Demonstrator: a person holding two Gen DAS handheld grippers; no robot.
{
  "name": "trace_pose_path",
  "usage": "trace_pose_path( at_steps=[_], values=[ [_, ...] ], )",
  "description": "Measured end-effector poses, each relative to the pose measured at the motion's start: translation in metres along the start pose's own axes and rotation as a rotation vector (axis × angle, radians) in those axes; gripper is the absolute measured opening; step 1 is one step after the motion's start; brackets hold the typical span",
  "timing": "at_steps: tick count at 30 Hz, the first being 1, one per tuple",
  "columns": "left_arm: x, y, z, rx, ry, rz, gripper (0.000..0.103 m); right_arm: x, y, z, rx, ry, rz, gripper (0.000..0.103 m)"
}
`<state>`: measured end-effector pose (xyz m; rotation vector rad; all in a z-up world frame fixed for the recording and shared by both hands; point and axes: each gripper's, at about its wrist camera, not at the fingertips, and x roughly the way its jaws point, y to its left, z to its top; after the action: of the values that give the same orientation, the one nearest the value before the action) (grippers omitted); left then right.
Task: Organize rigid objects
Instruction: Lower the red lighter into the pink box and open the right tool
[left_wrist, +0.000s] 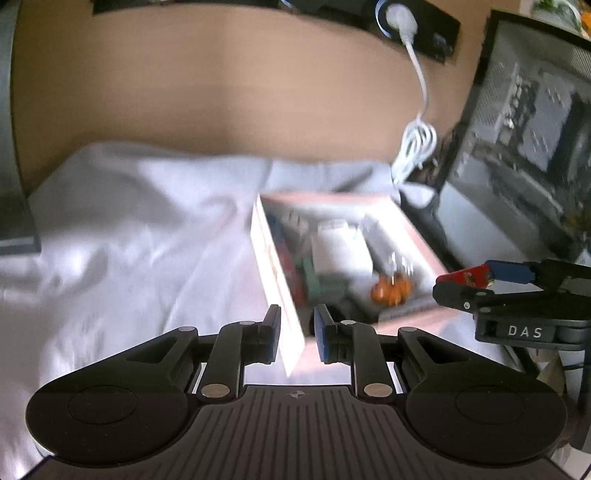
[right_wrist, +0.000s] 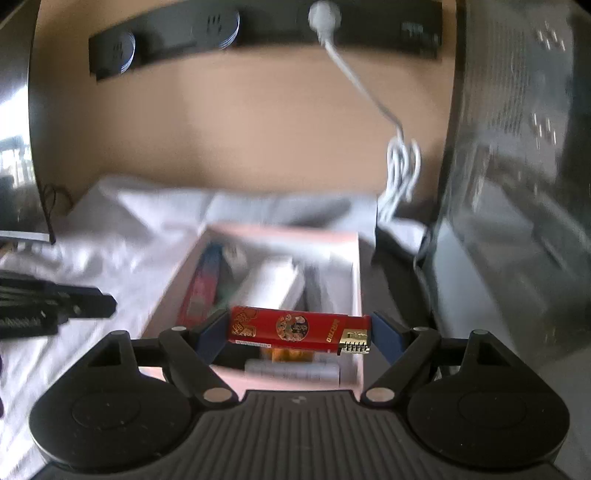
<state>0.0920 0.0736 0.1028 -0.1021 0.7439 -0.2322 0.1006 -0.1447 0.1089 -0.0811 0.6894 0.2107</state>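
1. Right gripper (right_wrist: 299, 332) fingers clamped endwise on red lighter (right_wrist: 299, 329), above pink box (right_wrist: 354, 280).
2. Lower into a free gap before releasing.
3. Left gripper (left_wrist: 296, 334) narrowly parted, empty, straddling box wall.

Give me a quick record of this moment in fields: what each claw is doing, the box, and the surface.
right claw: shut on red lighter, held crosswise above the box
left claw: open, holding nothing, at the box's near left corner
pink box: open, already holds several items, including something orange
surface: white cloth
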Motion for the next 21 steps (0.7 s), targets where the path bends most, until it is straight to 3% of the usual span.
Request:
trace_pose_path(
  at_steps=[6,13,16,21],
  values=[
    [0.001,-0.01,-0.048,0.118,0.065,0.0,0.022,-0.01,0.007,-0.041,0.008,0.021,-0.018,0.082],
    [-0.004,-0.005,-0.081,0.114,0.059,-0.039,0.022,-0.039,0.024,-0.062,0.006,-0.082,-0.064,0.082],
    [-0.011,-0.002,-0.08,0.069,0.047,-0.074,0.022,-0.042,0.034,-0.048,-0.029,-0.125,-0.109,0.082],
    [-0.027,0.0,-0.075,-0.008,0.025,-0.093,0.022,-0.039,0.037,0.018,-0.049,-0.261,-0.11,0.083]
  ],
)
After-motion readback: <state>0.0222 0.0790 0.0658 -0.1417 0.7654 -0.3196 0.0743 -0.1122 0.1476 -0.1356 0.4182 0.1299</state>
